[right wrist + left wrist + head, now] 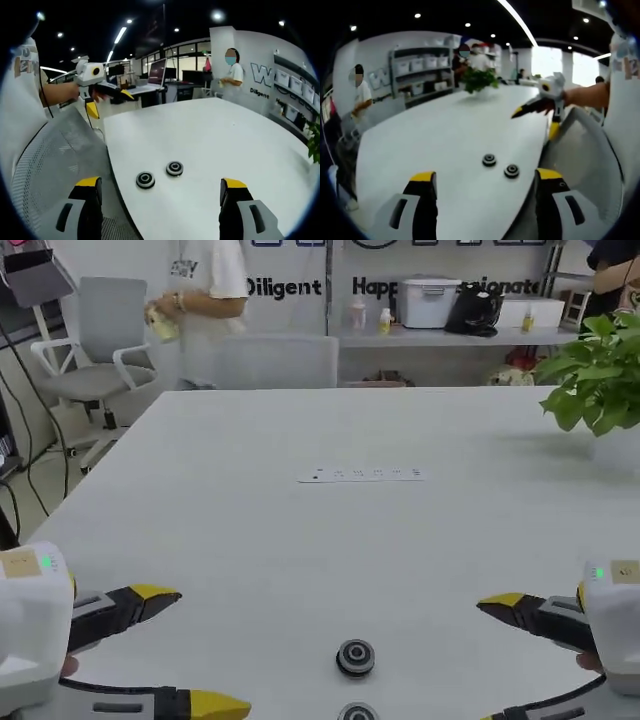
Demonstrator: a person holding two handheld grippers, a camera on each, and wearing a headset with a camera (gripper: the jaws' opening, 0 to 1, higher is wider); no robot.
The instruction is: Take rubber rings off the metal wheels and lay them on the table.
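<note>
Now left claw [485,175], right claw [160,182] gape beside wheels [355,657].

Open-plan office or lab: white table [300,440] standing centrally, swivel chair [95,350] sitting beside it, bin-laden shelving [422,70] lining the lettered wall [285,287], computer monitor [156,72] showing beyond.

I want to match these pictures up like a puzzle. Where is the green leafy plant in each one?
Head view: the plant is in the upper right, cut off by the picture's edge.
Left gripper view: the plant is near the top middle, at the far side of the white table.
Right gripper view: the plant peeks in at the right edge, halfway down.
Shared landmark: the two metal wheels near the table's edge.
</note>
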